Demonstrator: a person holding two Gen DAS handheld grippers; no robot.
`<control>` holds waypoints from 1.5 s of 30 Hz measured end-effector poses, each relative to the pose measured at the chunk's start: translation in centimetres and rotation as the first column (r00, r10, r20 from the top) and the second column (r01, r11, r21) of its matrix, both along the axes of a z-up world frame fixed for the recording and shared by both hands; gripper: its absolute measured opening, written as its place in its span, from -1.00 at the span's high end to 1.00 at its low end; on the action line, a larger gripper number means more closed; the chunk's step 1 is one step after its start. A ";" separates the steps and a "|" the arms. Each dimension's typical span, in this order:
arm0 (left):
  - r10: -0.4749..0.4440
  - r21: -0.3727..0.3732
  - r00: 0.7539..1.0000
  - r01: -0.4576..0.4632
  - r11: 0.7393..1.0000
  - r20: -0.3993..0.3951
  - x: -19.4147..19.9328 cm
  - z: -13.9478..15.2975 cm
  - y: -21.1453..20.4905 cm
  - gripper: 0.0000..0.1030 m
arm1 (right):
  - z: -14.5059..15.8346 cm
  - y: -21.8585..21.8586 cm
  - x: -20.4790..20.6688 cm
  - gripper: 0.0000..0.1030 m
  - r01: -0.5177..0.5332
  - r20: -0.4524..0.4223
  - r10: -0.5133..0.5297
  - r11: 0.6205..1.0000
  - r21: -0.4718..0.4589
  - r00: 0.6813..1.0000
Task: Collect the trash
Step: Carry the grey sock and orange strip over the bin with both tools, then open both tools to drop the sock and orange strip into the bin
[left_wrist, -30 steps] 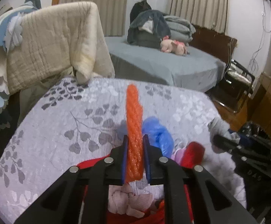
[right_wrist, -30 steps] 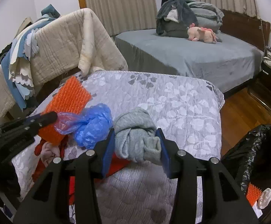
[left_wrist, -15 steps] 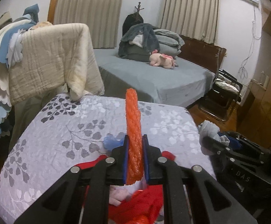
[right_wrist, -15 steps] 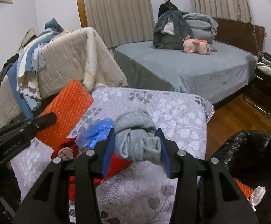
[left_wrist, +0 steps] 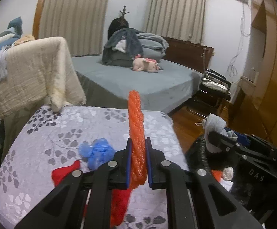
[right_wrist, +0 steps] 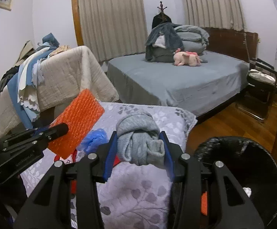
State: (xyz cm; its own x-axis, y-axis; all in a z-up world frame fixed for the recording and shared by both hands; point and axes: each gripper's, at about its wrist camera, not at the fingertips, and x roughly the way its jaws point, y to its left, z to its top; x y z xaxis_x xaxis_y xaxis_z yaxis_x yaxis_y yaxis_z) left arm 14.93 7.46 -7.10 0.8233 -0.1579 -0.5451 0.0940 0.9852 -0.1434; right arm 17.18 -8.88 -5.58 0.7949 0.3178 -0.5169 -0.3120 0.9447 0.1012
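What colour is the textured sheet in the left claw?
Orange; the textured sheet shows broadside in the right wrist view.

Left gripper [left_wrist: 138,160] and right gripper [right_wrist: 139,152] both hold jaws clamped.

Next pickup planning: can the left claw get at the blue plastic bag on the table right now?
Probably not yet. The left claw is shut on the orange bristly mat, so it is occupied. The blue plastic bag itself lies uncovered on the tablecloth, nothing blocking it.
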 end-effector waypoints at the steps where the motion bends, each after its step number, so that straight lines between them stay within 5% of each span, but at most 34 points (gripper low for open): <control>1: -0.013 0.001 1.000 0.013 1.000 0.002 -0.1 0.1 -0.6 0.74 | 0.2 -0.4 -0.3 0.18 0.010 0.006 -0.010 1.000 0.000 1.000; 15: -0.190 -0.010 0.982 0.190 0.982 0.011 -0.6 0.8 -8.5 0.74 | 1.3 -8.3 -3.9 0.18 0.170 0.044 -0.169 0.985 -0.015 0.985; 42: -0.454 -0.001 0.890 0.454 0.891 -0.051 2.3 -2.4 -23.0 0.74 | -3.0 -20.2 -5.6 0.10 0.406 -0.005 -0.407 0.912 -0.056 0.913; 45: -0.464 -0.016 0.884 0.464 0.886 -0.060 3.0 -2.8 -23.2 0.32 | -3.5 -20.9 -5.5 -0.02 0.426 -0.018 -0.428 0.902 -0.067 0.903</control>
State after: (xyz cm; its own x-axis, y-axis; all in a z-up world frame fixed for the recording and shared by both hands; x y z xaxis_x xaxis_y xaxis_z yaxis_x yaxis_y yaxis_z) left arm 17.98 -15.76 -9.94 0.6212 -0.5145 -0.5911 0.5318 0.8308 -0.1643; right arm 11.73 -29.78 -9.10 0.8304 -0.0810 -0.5513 0.1254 0.9912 0.0432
